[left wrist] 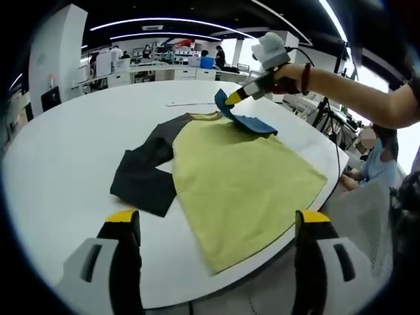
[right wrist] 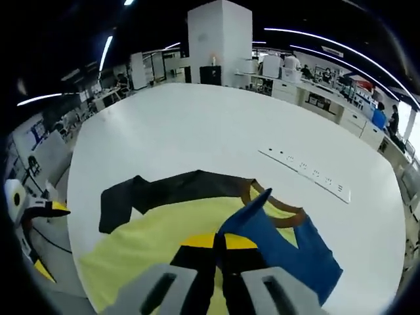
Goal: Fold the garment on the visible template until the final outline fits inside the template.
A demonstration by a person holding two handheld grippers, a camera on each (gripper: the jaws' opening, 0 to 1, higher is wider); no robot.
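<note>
While right gripper (right wrist: 220, 244) jaws pinch the blue sleeve (right wrist: 289, 252), carry it over the yellow shirt (left wrist: 239, 180) ahead on the table (left wrist: 59, 157), edge taut. Left gripper (left wrist: 216, 226) jaws open, shirt hem between them.

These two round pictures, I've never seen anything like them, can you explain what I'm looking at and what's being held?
A person holds a two-jaw gripper in each hand, and a fisheye camera rides on each one. The left gripper view looks over the left gripper, whose jaws stand wide apart with nothing between them. Across a white table it sees the right gripper in the person's hand. The right gripper view looks down its own closed jaws. On the table lies a T-shirt with a yellow-green body, one dark sleeve spread flat and one blue sleeve. The right gripper is pinching the blue sleeve and lifting it over the shirt. A long white strip lies further back.
</note>
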